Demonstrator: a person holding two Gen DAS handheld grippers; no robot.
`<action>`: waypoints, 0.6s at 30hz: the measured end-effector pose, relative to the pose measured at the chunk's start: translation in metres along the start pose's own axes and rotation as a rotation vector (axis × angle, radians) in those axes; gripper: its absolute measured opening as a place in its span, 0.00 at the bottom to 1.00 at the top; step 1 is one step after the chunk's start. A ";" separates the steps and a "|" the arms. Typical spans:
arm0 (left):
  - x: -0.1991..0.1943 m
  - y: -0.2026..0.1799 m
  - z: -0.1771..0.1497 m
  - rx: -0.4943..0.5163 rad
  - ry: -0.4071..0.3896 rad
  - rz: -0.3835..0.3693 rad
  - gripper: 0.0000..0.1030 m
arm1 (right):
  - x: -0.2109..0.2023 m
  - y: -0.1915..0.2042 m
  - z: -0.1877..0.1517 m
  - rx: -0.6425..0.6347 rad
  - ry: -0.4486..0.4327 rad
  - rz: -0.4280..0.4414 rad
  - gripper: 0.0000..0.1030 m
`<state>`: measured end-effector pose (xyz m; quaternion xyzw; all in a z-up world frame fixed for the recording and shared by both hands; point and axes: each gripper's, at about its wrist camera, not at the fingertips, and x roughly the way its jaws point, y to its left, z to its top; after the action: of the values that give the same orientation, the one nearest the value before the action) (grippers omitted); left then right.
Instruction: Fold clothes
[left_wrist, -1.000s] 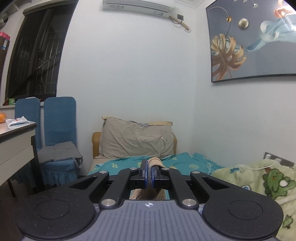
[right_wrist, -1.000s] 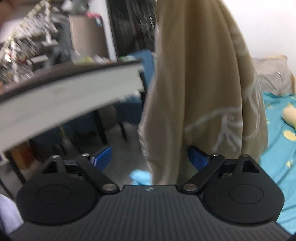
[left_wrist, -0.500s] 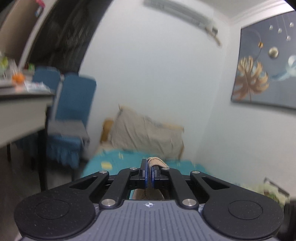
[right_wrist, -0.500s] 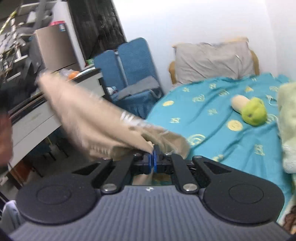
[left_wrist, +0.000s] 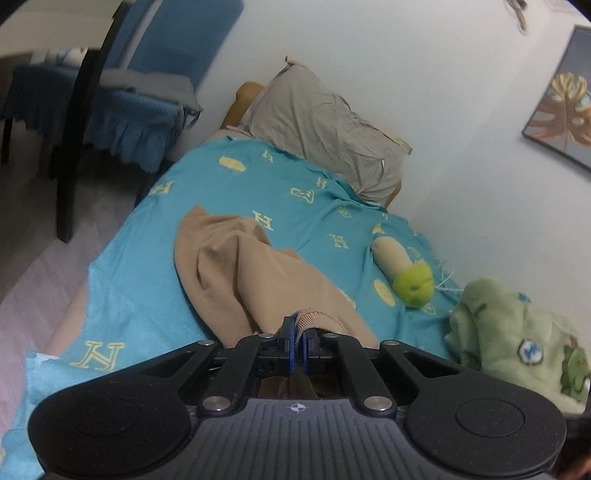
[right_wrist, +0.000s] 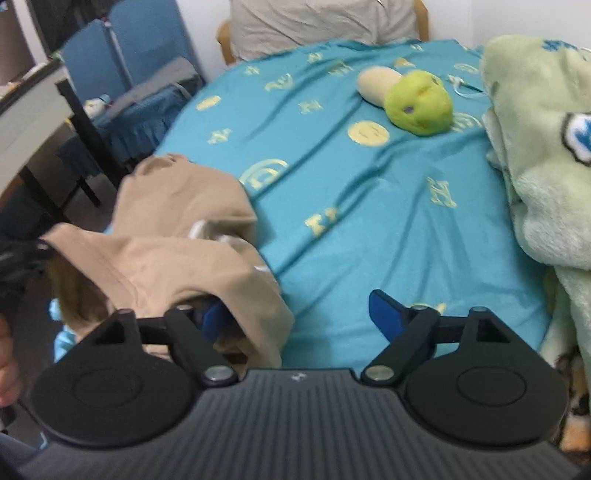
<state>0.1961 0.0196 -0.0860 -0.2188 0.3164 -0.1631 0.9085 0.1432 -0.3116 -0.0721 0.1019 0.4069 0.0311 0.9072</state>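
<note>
A tan garment lies crumpled on the teal bed sheet, near the bed's left edge. My left gripper is shut on its ribbed hem, low over the bed. In the right wrist view the same garment is heaped at the lower left, and a fold of it drapes over the left finger. My right gripper is opening, its blue pads wide apart and pressing on nothing, with bare sheet ahead of it.
A green and beige plush toy lies mid-bed. A pale green fleece blanket is piled on the right. A grey pillow leans at the headboard. Blue-covered chairs and a desk stand left of the bed.
The left gripper has dropped and tipped down from the wall to the bed, still holding the hem. The right gripper, shut on the garment half a second ago, has let go and spread.
</note>
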 end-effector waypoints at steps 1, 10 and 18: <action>0.001 0.000 0.002 -0.008 -0.003 -0.010 0.04 | -0.001 0.006 0.000 -0.039 -0.023 0.002 0.79; -0.022 -0.022 0.001 0.021 -0.093 -0.169 0.04 | -0.005 0.045 -0.011 -0.163 -0.205 -0.216 0.79; -0.039 -0.044 -0.012 0.099 -0.118 -0.235 0.04 | 0.003 -0.090 -0.026 0.728 0.002 0.093 0.79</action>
<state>0.1524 -0.0047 -0.0524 -0.2184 0.2262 -0.2706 0.9099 0.1238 -0.3953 -0.1103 0.4365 0.3871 -0.0746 0.8087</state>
